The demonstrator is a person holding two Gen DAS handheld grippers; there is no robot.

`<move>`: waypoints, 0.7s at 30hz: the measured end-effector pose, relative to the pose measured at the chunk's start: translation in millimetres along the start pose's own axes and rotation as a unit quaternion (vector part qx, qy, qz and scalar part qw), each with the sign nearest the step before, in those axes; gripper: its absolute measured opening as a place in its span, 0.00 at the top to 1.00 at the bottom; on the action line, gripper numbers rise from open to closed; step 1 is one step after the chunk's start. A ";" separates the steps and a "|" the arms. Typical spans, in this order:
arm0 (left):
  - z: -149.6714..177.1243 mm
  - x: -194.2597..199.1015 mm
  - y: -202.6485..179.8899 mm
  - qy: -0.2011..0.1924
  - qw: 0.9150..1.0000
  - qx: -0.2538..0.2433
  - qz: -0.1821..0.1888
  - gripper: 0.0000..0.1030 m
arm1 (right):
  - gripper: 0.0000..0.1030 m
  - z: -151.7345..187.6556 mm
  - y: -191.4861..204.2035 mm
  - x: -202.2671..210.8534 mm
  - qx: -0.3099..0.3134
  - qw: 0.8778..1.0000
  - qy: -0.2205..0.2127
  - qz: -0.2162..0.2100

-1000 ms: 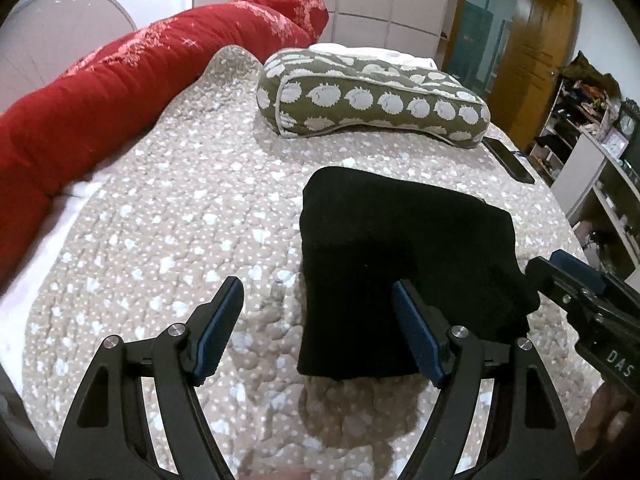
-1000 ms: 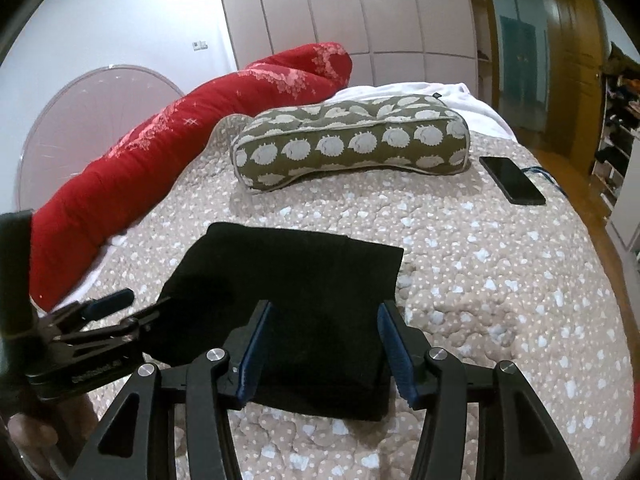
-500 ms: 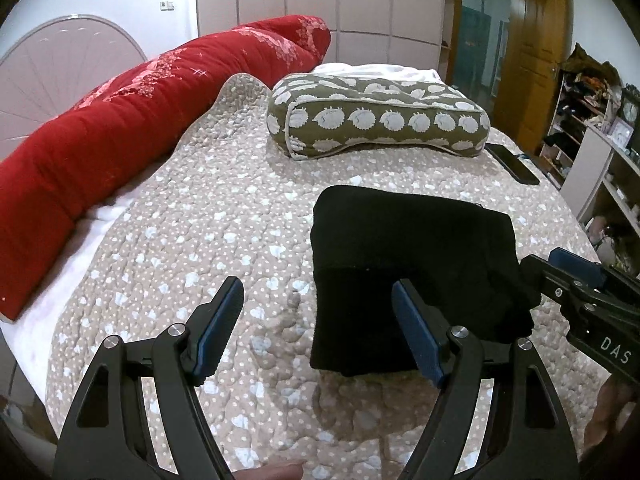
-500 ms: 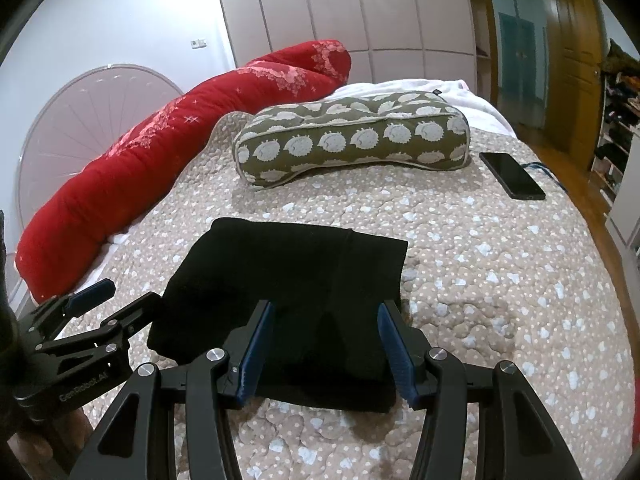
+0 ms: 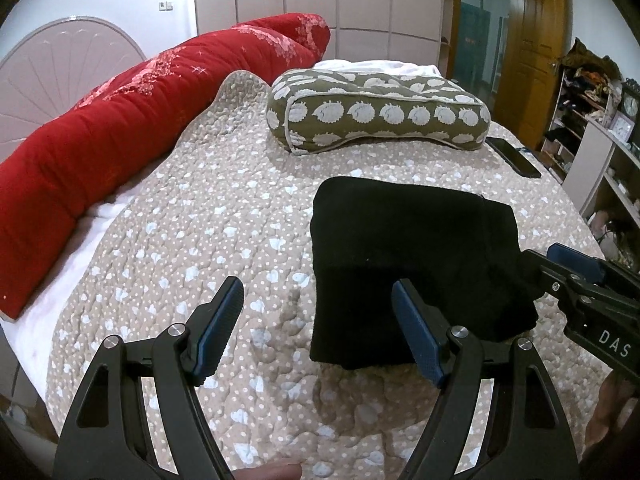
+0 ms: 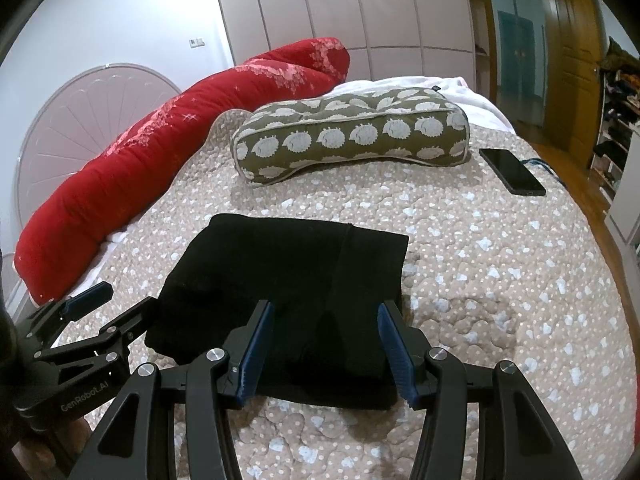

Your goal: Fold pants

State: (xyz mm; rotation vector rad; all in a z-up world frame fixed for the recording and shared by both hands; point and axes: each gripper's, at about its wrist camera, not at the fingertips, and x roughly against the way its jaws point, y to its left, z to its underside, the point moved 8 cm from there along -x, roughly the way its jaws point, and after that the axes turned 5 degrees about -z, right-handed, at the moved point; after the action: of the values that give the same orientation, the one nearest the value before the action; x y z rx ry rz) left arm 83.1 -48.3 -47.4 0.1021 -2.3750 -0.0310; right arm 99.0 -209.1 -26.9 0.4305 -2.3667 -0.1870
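The black pants [image 5: 412, 256] lie folded in a compact rectangle on the quilted bed; they also show in the right wrist view [image 6: 288, 280]. My left gripper [image 5: 320, 320] is open and empty, above the bed at the pants' near left corner. My right gripper [image 6: 324, 344] is open and empty, hovering over the pants' near edge. Each gripper shows in the other's view: the right one [image 5: 568, 276] at the pants' right edge, the left one [image 6: 112, 304] at their left edge.
A beige quilt [image 5: 208, 232] covers the bed. A long red bolster [image 5: 120, 128] runs along the left side. An olive patterned pillow [image 5: 376, 112] lies behind the pants. A black phone [image 6: 512, 172] lies at the far right. Shelves [image 5: 600, 140] stand to the right of the bed.
Both grippers have drawn back and risen a little from the folded pants, so more of the bed shows. The pants have not moved.
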 end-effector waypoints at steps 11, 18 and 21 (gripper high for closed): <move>3.5 -5.0 -3.3 0.006 1.000 -0.005 0.001 0.25 | 0.49 1.2 -1.1 -2.7 -0.001 1.000 0.003 -0.001; 5.1 -7.8 -8.1 0.015 1.000 -0.007 0.009 0.25 | 0.49 4.4 -1.8 -5.3 -0.004 1.000 0.008 -0.001; 4.9 -6.4 -11.4 0.013 1.000 -0.009 0.011 0.25 | 0.49 4.7 -4.2 -3.9 -0.005 1.000 0.007 -0.001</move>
State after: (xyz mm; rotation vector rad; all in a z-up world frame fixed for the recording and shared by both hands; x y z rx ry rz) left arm 85.0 -59.2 -56.0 0.0666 -2.3487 -0.0410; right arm 99.6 -211.6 -33.9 0.4266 -2.3510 -0.1968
